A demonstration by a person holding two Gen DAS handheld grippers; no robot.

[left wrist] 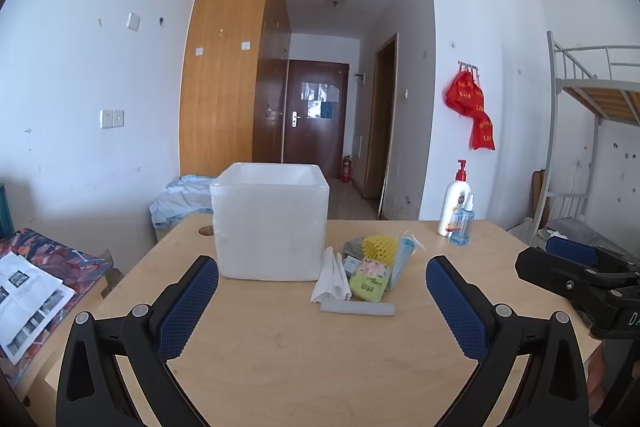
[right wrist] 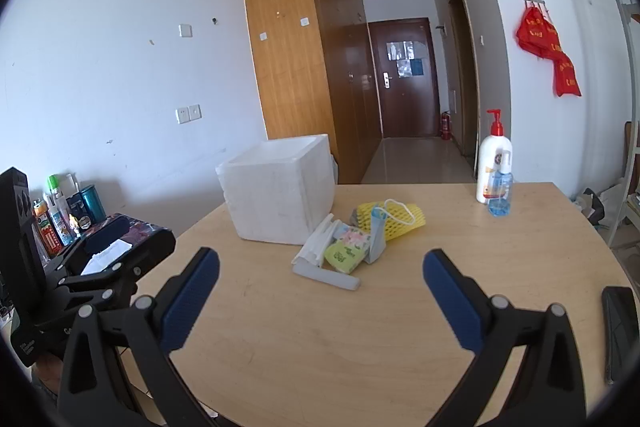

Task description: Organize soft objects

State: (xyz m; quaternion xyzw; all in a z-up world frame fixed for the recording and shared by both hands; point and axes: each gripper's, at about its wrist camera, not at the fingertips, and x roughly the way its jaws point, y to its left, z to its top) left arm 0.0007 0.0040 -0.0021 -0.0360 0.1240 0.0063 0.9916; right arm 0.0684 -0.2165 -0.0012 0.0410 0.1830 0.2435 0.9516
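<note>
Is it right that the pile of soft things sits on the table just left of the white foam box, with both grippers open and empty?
Not quite: the pile of soft things lies just right of the white foam box, as the left wrist view shows. The rest holds: it sits on the table, and the left gripper and right gripper are open and empty.

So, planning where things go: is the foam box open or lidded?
Open: the foam box shows a bare rim with no lid. Its contents cannot be seen.

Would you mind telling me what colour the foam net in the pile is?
The foam net is yellow, which shows best in the right wrist view.
</note>
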